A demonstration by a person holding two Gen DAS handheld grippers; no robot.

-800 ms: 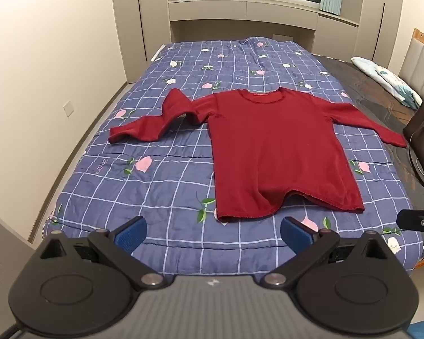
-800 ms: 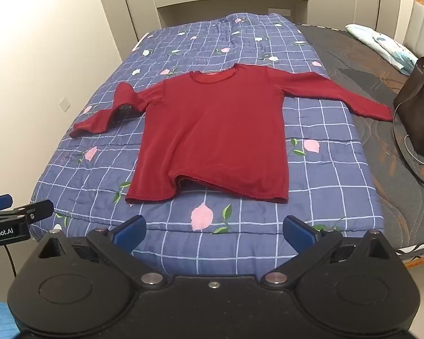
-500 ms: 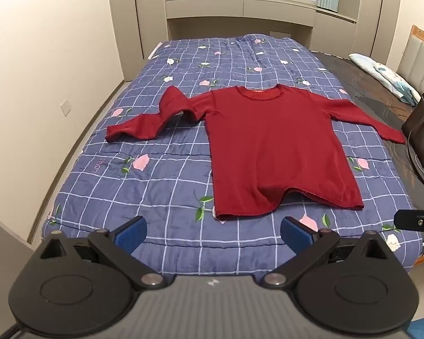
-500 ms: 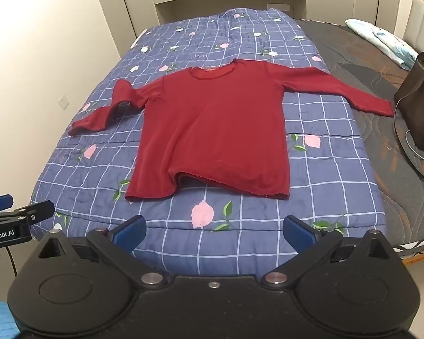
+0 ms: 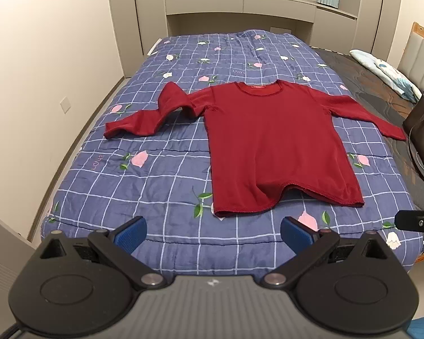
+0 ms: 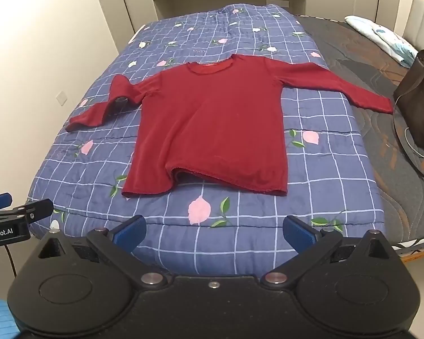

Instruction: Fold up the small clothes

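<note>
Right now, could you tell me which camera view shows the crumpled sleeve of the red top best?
The left wrist view: the crumpled sleeve lies fairly central there, with its raised fold and cuff plain. The right wrist view shows the same sleeve further toward the picture's left side and more foreshortened.

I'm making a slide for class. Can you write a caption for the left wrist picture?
Open left hand-held gripper hovers before a red long-sleeved shirt spread on a flowered blue quilt.
</note>
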